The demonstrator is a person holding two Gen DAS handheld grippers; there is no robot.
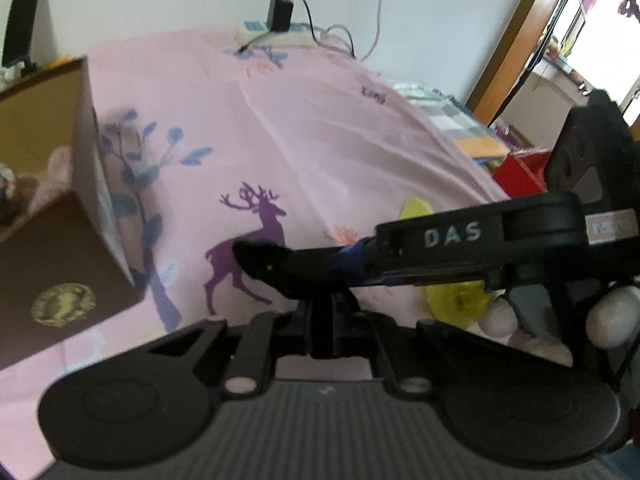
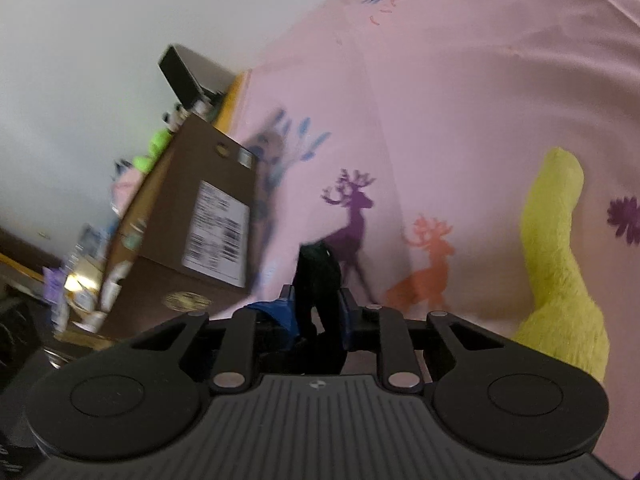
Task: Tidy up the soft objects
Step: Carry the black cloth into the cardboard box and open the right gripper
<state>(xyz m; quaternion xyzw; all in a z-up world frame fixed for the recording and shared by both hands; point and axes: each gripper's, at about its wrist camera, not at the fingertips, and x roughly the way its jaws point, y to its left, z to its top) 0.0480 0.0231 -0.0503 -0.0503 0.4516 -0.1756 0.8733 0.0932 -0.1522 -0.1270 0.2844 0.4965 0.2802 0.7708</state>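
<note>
While several soft toys already sit in the brown cardboard box (image 2: 192,216) | the yellow plush toy (image 2: 560,264) lies on the pink deer-print bed sheet (image 1: 320,128) (unboxed) | left gripper (image 1: 322,312) jaws closed, empty | right gripper (image 2: 320,276) jaws closed, empty.
</note>
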